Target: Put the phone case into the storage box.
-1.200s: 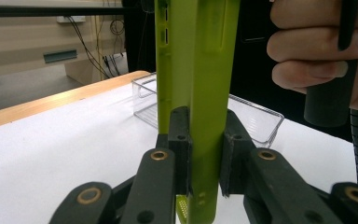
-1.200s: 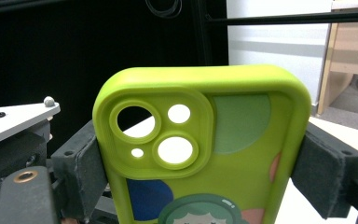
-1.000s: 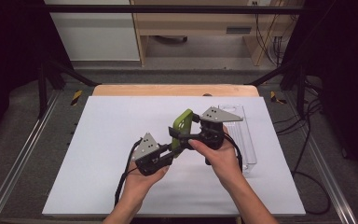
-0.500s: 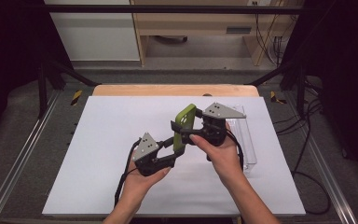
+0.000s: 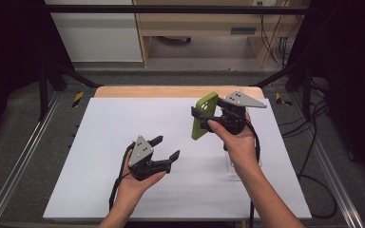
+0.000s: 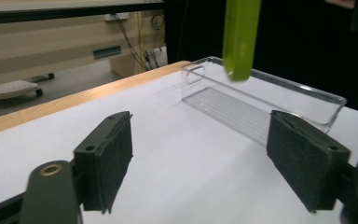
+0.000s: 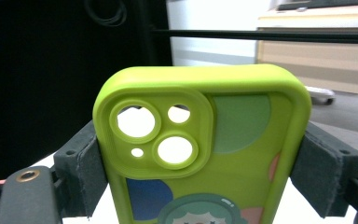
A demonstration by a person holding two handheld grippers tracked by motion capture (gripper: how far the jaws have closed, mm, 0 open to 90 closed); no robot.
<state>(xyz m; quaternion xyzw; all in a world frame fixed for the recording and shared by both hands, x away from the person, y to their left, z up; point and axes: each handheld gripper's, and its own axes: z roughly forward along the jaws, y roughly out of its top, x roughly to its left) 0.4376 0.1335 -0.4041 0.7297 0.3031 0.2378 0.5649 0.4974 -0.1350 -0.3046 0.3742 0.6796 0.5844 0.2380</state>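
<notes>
Pinching a green phone case (image 5: 204,116) by its long edges, the right tongs (image 5: 200,114) hold it upright in the air, above the far right part of the white surface (image 5: 100,142), near the clear tray (image 6: 261,100) by the right edge. Left tongs (image 5: 165,148) sit lower at mid-surface, jaws just been opening, now spread wide with nothing between them. Well apart from the case; bare white surface around the left tongs out to the left and near edges.
</notes>
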